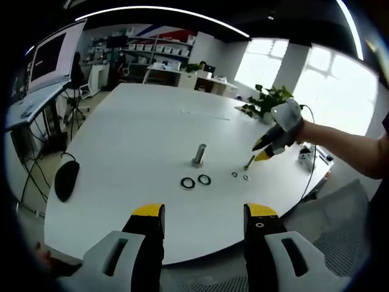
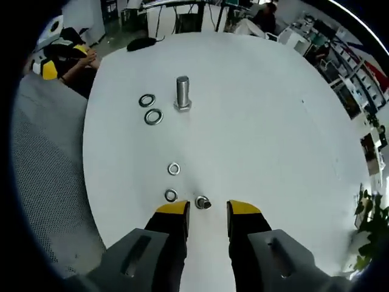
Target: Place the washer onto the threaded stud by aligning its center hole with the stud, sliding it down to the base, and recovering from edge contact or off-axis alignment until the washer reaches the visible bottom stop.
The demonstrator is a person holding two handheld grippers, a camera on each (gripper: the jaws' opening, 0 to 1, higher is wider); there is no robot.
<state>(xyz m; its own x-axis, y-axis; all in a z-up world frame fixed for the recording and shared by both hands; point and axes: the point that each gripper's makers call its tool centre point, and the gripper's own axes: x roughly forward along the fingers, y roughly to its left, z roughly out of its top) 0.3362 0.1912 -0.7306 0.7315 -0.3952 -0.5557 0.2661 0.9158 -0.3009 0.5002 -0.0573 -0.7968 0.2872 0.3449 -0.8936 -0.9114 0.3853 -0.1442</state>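
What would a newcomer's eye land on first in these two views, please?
Probably the upright threaded stud standing alone mid-table, with two large washers lying flat just beside it. Next, the right gripper, jaws open low over the white table by a small stud, with two small washers close by. The left gripper hangs open at the table's near edge.

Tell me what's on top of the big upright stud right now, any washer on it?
Nothing sits on the stud: its top is bare and no washer rings its base. Two larger washers lie on the table beside it. Its underside is hidden.
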